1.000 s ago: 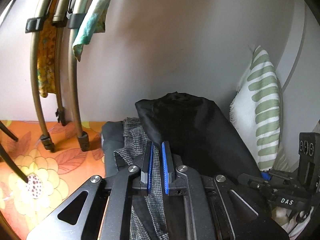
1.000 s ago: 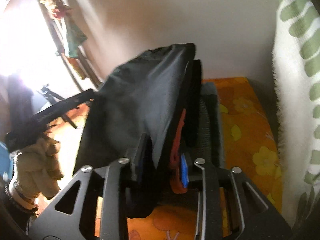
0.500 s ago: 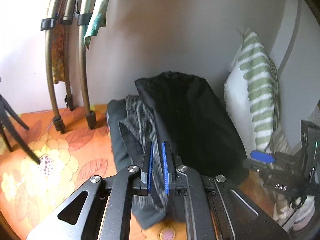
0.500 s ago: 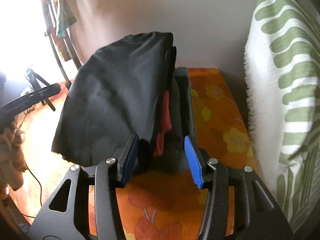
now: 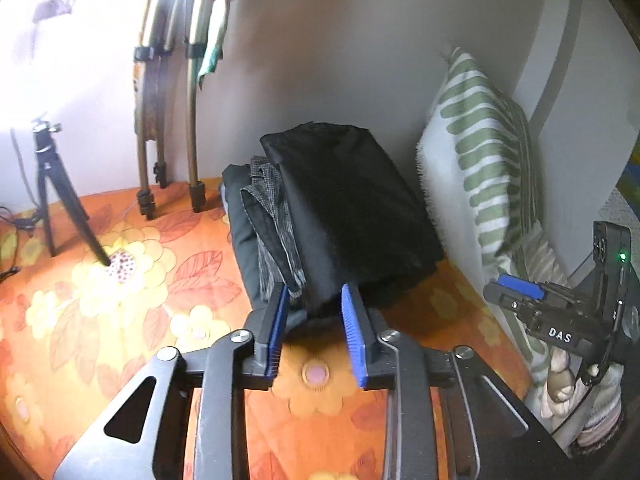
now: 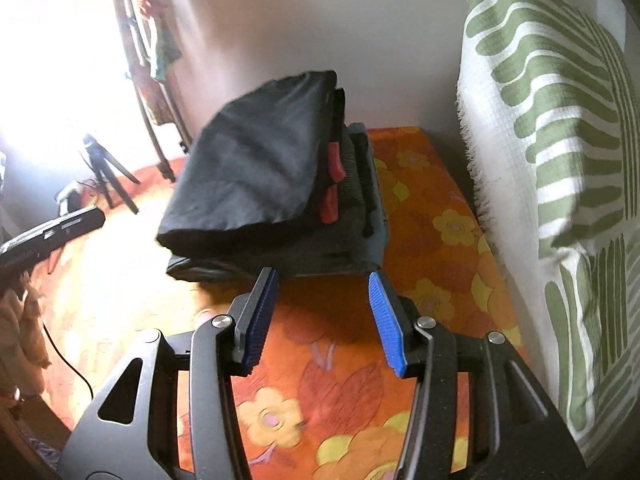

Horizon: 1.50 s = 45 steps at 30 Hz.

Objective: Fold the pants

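Note:
The folded black pants (image 5: 352, 208) lie on top of a stack of folded clothes (image 5: 268, 224) on the orange flowered bed sheet (image 5: 120, 288), against the wall. In the right wrist view the black pants (image 6: 256, 160) top the same stack (image 6: 352, 232). My left gripper (image 5: 314, 300) is open, its blue pads on either side of the stack's near edge, holding nothing. My right gripper (image 6: 324, 284) is open and empty, just short of the stack's near edge. It also shows at the right of the left wrist view (image 5: 560, 312).
A green-striped white pillow (image 5: 480, 152) (image 6: 560, 140) stands against the wall right of the stack. A small black tripod (image 5: 56, 196) and bronze rack legs (image 5: 168, 120) with hanging cloths stand at the left. Bright window light floods the left side.
Both grippers let go of the black pants, opened and drew back. The pants now rest flat on the stack.

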Available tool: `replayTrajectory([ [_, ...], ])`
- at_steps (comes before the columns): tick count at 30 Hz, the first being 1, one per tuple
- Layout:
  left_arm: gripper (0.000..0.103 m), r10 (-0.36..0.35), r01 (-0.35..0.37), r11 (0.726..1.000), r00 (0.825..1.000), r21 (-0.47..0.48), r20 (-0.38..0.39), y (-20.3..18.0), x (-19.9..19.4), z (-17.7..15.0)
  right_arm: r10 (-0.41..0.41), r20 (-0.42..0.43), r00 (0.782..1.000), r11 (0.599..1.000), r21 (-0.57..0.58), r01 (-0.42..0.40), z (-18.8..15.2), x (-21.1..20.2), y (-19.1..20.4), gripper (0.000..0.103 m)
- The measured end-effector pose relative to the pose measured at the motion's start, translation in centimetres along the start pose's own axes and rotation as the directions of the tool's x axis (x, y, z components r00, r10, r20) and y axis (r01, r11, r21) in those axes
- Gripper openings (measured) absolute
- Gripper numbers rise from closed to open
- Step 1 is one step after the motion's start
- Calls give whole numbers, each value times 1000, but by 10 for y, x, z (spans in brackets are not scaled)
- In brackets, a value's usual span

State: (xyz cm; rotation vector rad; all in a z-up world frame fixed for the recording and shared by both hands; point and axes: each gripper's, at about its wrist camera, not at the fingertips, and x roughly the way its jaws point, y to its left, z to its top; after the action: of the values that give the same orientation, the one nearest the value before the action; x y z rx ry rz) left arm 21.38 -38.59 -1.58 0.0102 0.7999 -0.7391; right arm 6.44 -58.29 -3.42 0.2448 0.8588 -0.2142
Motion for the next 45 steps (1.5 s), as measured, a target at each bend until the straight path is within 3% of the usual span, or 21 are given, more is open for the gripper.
replayTrajectory([
  [4, 45, 16, -17, 999, 999, 33, 30, -11, -33, -14, 12, 41, 999, 1000, 0, -12, -13, -28, 11, 49],
  [10, 56, 27, -31, 998, 997, 55, 68, -22, -69, -35, 19, 94, 995, 1000, 5, -20, -29, -66, 24, 49],
  [15, 60, 32, -39, 997, 994, 73, 101, -29, -95, -53, 7, 132, 991, 1000, 3, -7, -45, -92, 35, 50],
  [23, 65, 12, -21, 997, 991, 68, 131, -26, -126, -78, -7, 187, 982, 1000, 12, 5, -71, -116, 56, 66],
  [30, 79, 36, -45, 997, 989, 58, 143, -23, -143, -102, -41, 209, 977, 999, 8, 40, -93, -119, 73, 80],
  [45, 80, 139, -143, 989, 981, 24, 138, -1, -142, -133, -108, 250, 962, 994, 36, 102, -113, -122, 91, 90],
])
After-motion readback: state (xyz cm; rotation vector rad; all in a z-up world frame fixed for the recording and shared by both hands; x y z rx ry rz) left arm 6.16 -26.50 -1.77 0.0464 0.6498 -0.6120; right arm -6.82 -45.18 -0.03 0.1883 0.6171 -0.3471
